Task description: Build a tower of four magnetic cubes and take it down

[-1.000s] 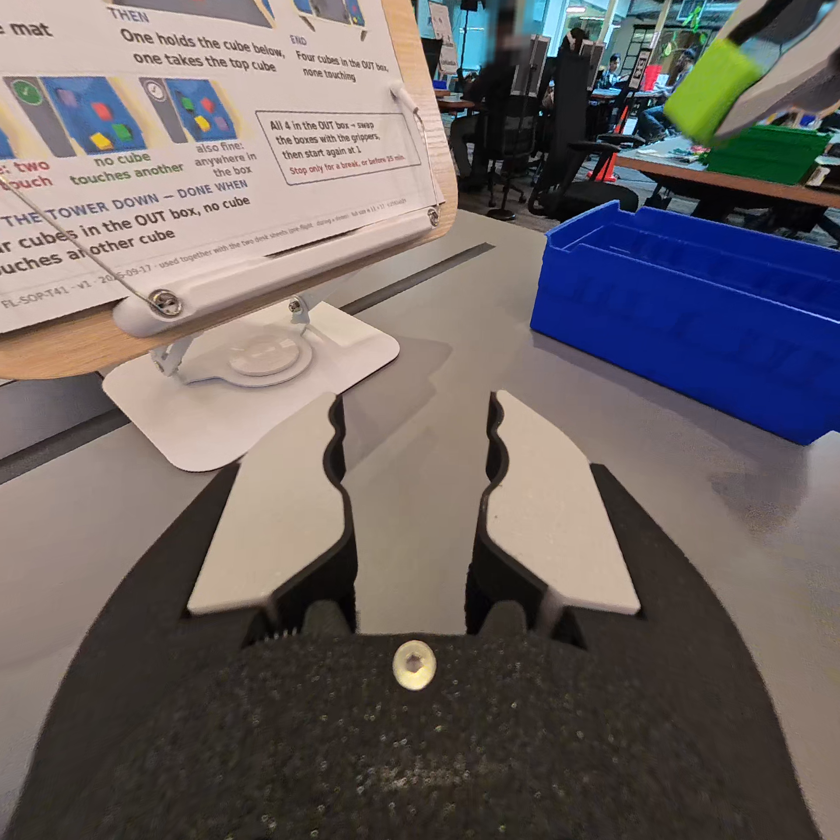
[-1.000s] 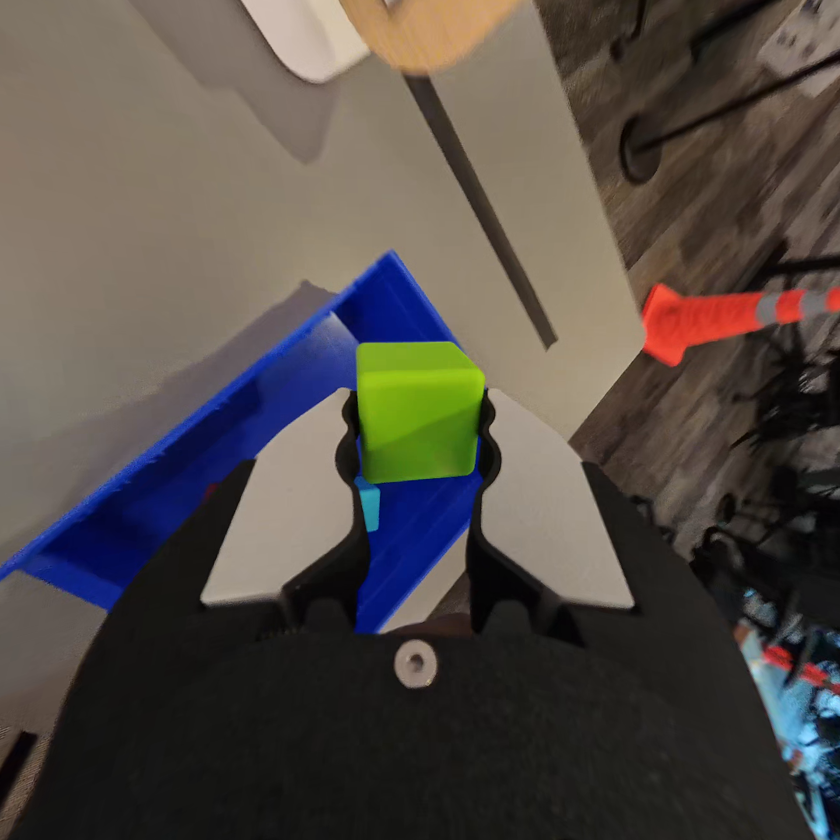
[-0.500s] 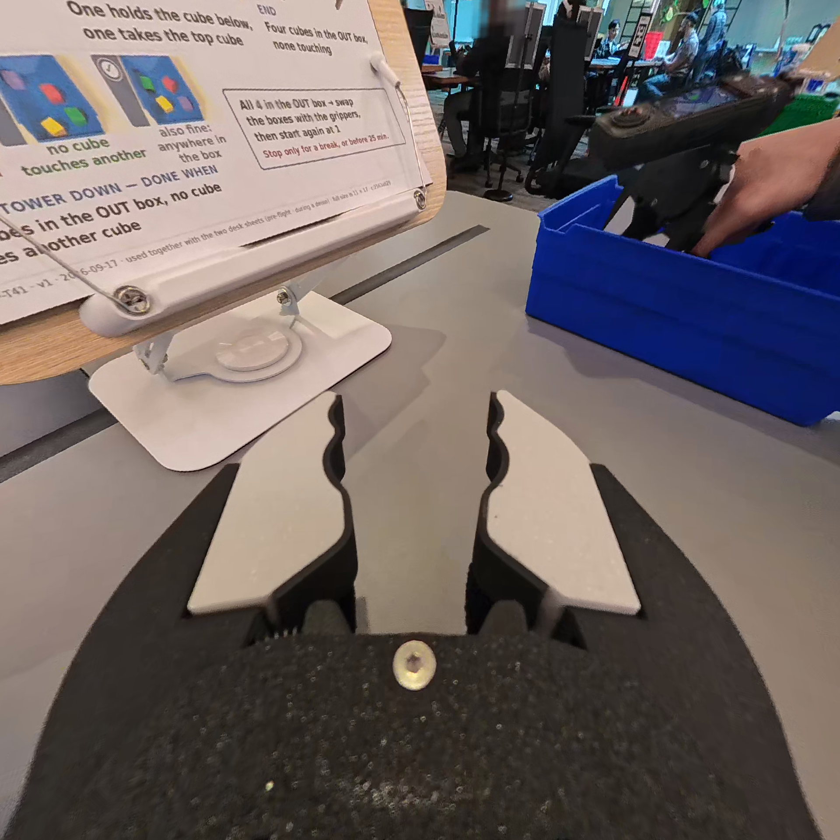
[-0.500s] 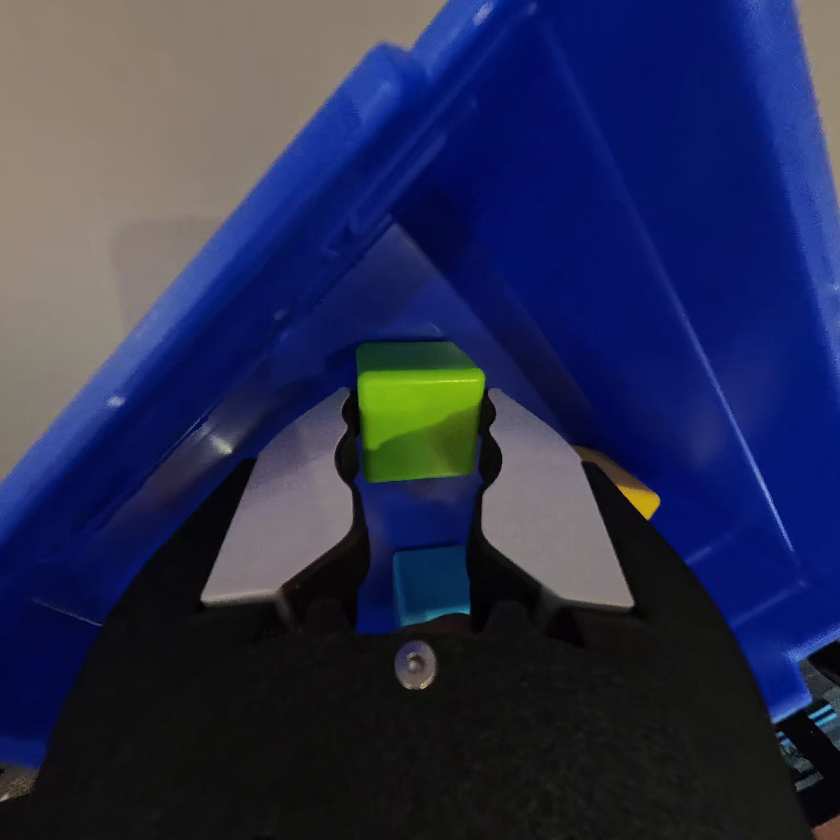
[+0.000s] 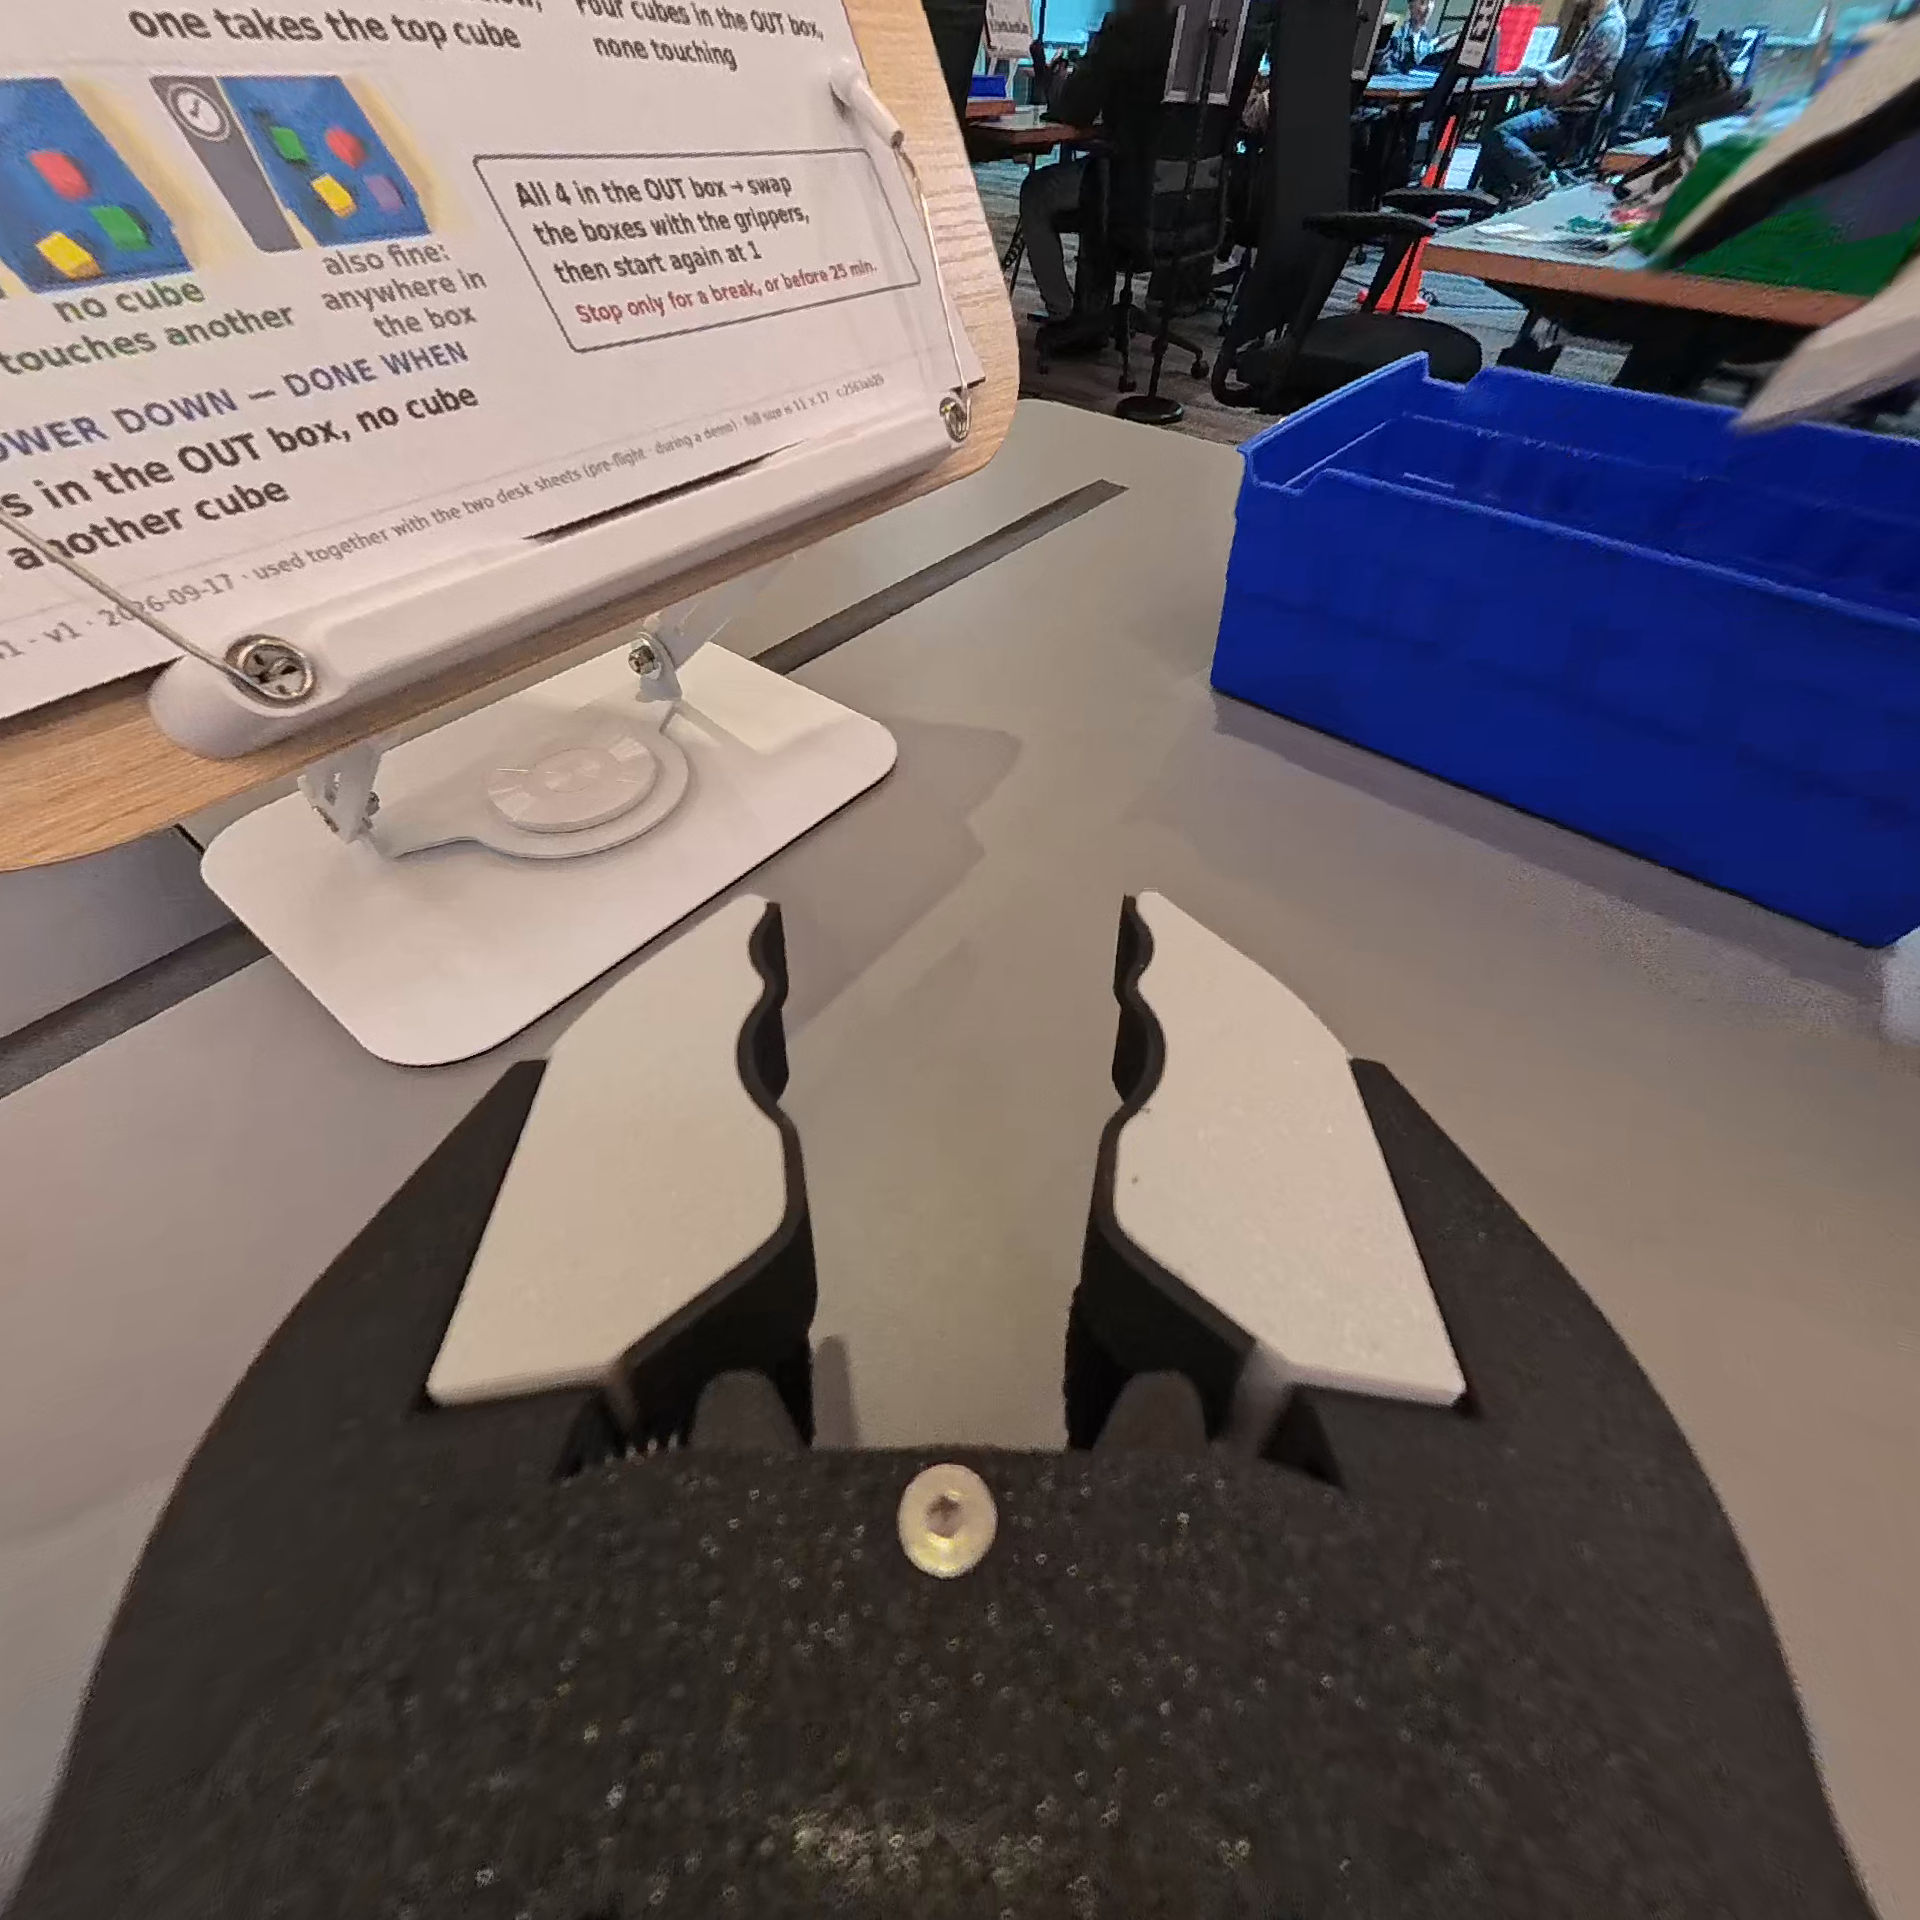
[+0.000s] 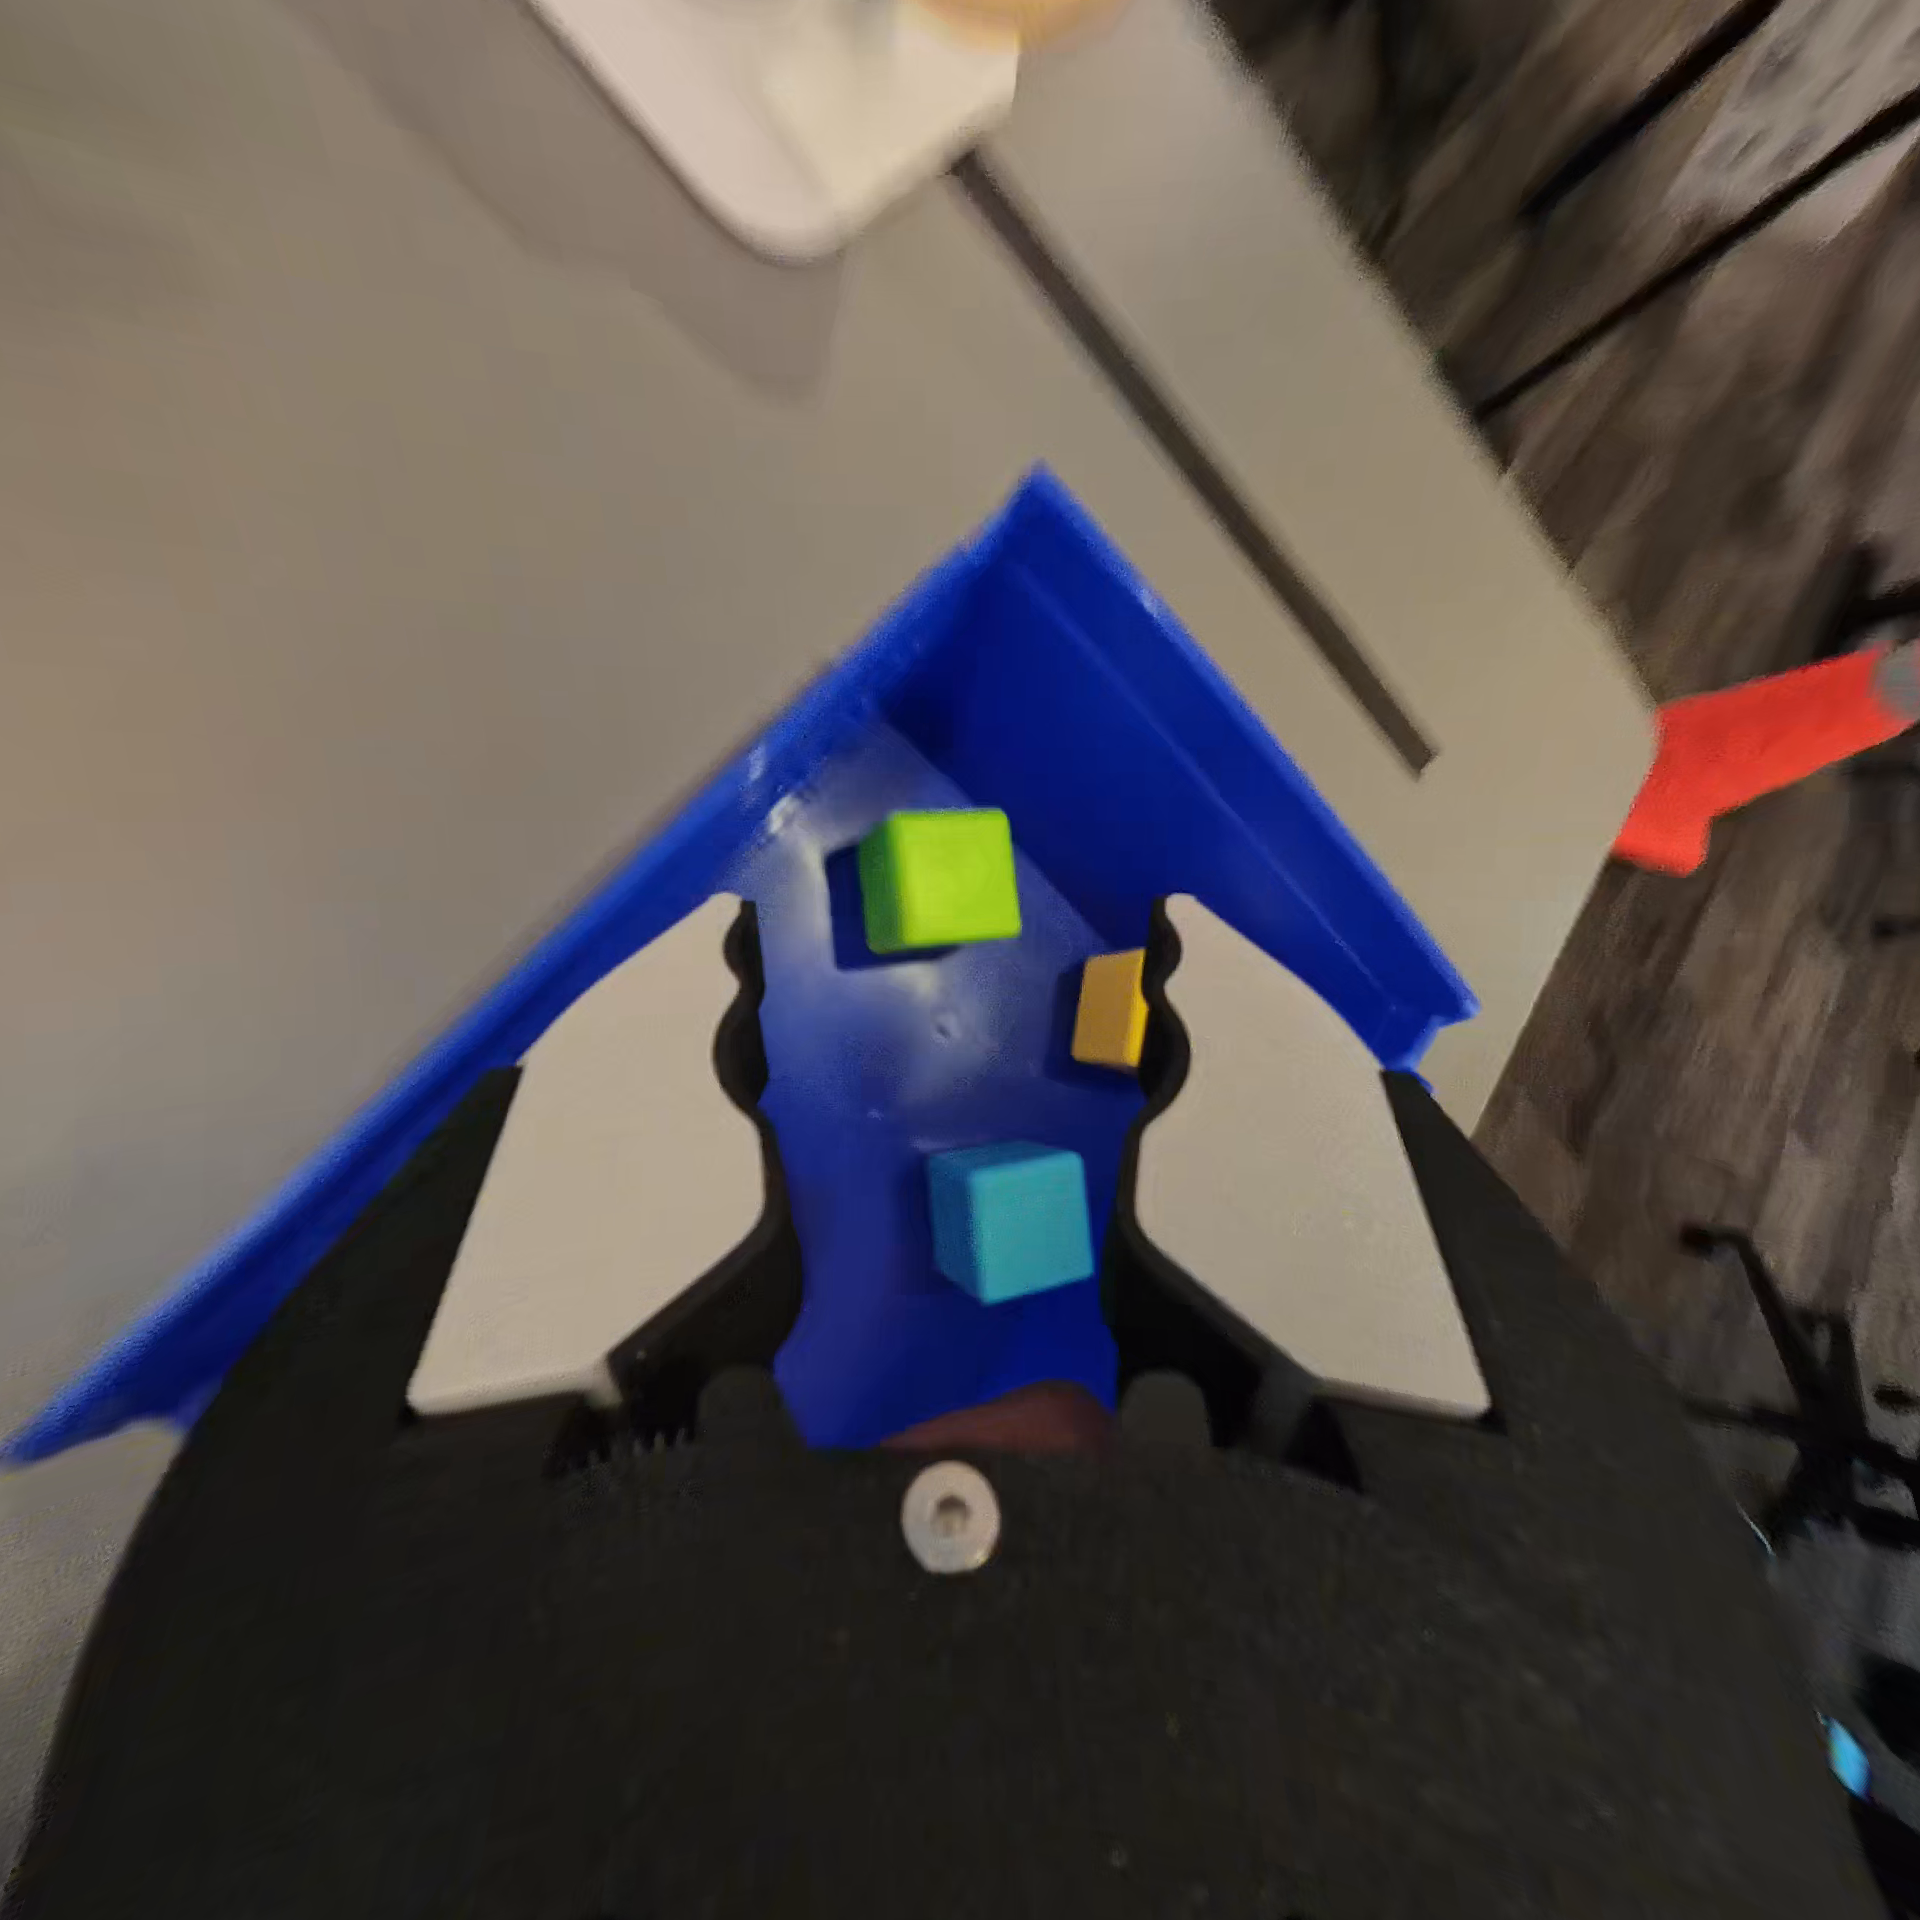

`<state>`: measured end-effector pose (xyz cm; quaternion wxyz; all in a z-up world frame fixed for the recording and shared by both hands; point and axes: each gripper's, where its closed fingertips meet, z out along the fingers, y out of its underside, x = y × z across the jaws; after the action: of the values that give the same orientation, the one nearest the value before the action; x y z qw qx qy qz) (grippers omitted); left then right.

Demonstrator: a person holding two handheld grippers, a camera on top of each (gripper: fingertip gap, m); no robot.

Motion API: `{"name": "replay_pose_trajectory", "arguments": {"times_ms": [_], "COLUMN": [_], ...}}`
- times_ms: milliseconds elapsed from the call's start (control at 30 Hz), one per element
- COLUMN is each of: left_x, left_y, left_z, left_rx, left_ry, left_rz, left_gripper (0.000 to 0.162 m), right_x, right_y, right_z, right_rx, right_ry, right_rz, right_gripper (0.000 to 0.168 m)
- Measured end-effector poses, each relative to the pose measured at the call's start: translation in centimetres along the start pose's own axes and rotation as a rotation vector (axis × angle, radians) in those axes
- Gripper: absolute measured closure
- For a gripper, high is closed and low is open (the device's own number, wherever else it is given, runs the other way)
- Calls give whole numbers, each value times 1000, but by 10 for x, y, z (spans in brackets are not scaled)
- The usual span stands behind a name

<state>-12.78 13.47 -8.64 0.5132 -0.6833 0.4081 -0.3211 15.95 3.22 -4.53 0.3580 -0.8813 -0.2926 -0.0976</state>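
We look down through our right gripper (image 6: 951, 977), whose jaws stand wide apart with nothing between them, into the blue bin (image 6: 1226, 790) that fills the middle of the right wrist view; on its floor lie three cubes, none touching another: the green cube (image 6: 940, 881) just above centre near the bin's far corner, the yellow cube (image 6: 1110, 1006) to the right and half hidden behind our right finger, and the cyan cube (image 6: 1010, 1221) below them, low in the gap between the fingers; a dark reddish shape at the very base of the gap may be a fourth cube, but we cannot tell; our left gripper (image 5: 951, 982) hovers released and empty over the grey table (image 5: 1351, 1091) in the lower half of the left wrist view, with the instruction stand (image 5: 540, 800) at upper left and the bin at right; we judge these cubes to be light, rigid and smooth-faced, so they should not deform or break, yet they may slip or twist; being magnetic, they may jump toward a neighbour brought near; we would take each by two opposite flat faces, squarely at mid-height, with the notched fingertips
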Motion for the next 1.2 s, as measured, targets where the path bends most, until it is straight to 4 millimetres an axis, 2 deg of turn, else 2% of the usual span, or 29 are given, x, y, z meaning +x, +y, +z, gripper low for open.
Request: {"name": "replay_pose_trajectory", "arguments": {"times_ms": [67, 133, 200, 300, 433, 567, 700, 767, 867, 967, 1033, 1200], "left_x": [-1, 1, 7, 35, 79, 126, 158, 169, 167, 168, 174, 177], "left_y": [2, 0, 0, 0, 13, 38, 73, 71, 65, 76, 80, 87], "left_z": [0, -3, -8, -21, -58, -111, -168, -186, -190, -182, -177, -171], "left_rx": [-11, 3, 3, -5, -26, -39, -5, 50, 91, 38, 26, 1], "left_ry": [-14, -37, -66, -59, -103, -159, -262, -248, -257, -264, -222, -193], "left_rz": [-1, -5, -26, -105, -156, -177, -201, -230, -207, -163, -191, -223], "left_gripper": [102, 102, 103, 103, 102, 100, 96, 96, 94, 94, 99, 99], "right_x": [-31, -76, -121, -193, -245, -257, -248, -244, -238, -238, -241, -243], "right_y": [-10, -7, 8, 24, 39, 46, 55, 58, 60, 62, 62, 63], "right_z": [-42, -70, -82, -91, -91, -93, -92, -93, -97, -95, -92, -90], "right_rx": [201, 363, 447, 603, 695, 690, 690, 694, 709, 687, 671, 660], "right_ry": [28, 31, 33, -84, -187, -129, -95, -96, -63, -15, -18, -12], "right_rz": [49, 100, 178, 347, 572, 513, 487, 518, 525, 472, 457, 439], "right_gripper": [101, 105, 104, 105, 106, 108, 110, 110, 111, 111, 111, 111]}}
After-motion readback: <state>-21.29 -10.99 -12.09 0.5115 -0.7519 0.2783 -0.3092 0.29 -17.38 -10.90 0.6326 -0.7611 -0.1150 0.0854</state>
